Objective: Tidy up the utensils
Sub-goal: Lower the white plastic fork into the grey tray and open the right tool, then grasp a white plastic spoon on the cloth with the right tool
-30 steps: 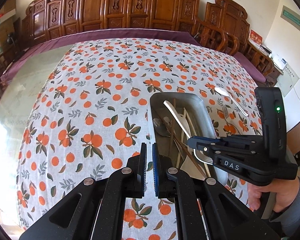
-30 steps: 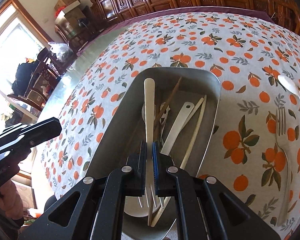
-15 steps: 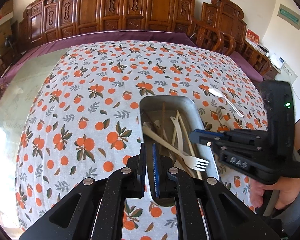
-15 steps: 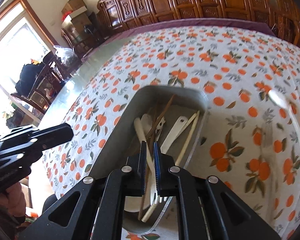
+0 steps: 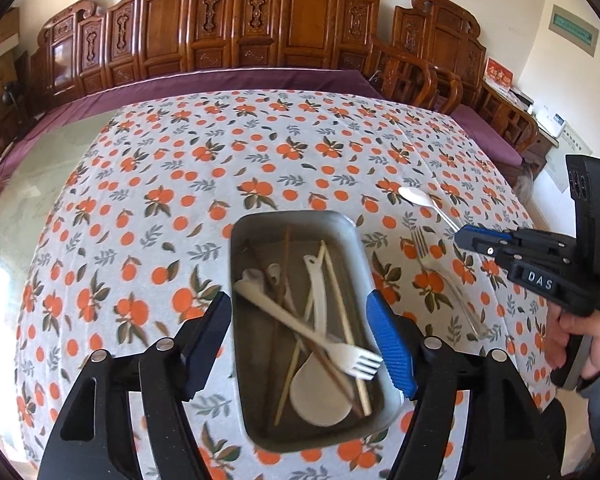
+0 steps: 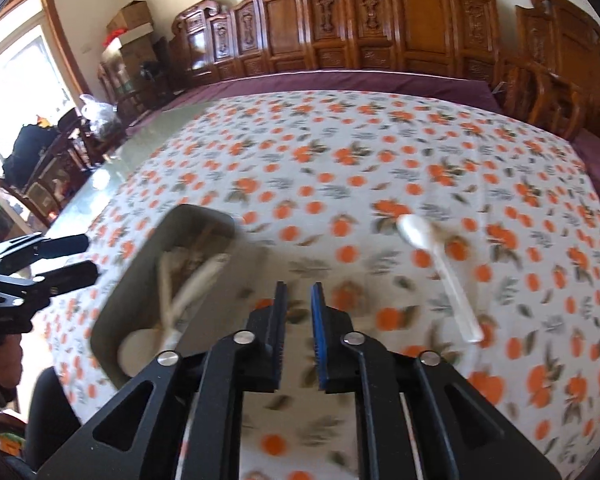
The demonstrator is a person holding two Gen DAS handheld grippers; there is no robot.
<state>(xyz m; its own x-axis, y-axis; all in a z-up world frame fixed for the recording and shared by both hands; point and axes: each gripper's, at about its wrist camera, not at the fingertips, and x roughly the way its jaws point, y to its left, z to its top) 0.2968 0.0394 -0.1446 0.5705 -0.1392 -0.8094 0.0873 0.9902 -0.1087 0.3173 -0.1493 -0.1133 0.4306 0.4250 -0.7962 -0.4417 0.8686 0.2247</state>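
A grey metal tray (image 5: pixel 380 376) sits on the orange-print tablecloth and holds a white fork (image 5: pixel 300 330), a white spoon (image 5: pixel 320 396), chopsticks and other utensils. My left gripper (image 5: pixel 298 340) is wide open above the tray, empty. My right gripper (image 6: pixel 299 330) is slightly open and empty, over the cloth right of the tray (image 6: pixel 112 316); it also shows in the left wrist view (image 5: pixel 466 236). A clear plastic spoon (image 6: pixel 440 264) and a clear fork (image 5: pixel 444 276) lie on the cloth to the right.
Carved wooden chairs (image 5: pixel 260 32) line the far side of the table. A bare glass strip (image 5: pixel 28 184) of the table lies left of the cloth. Furniture and boxes (image 6: pixel 132 36) stand by the window at left.
My right gripper let go of the white fork into the tray, opened a little and swung right over the cloth. My left gripper opened wide and rose.
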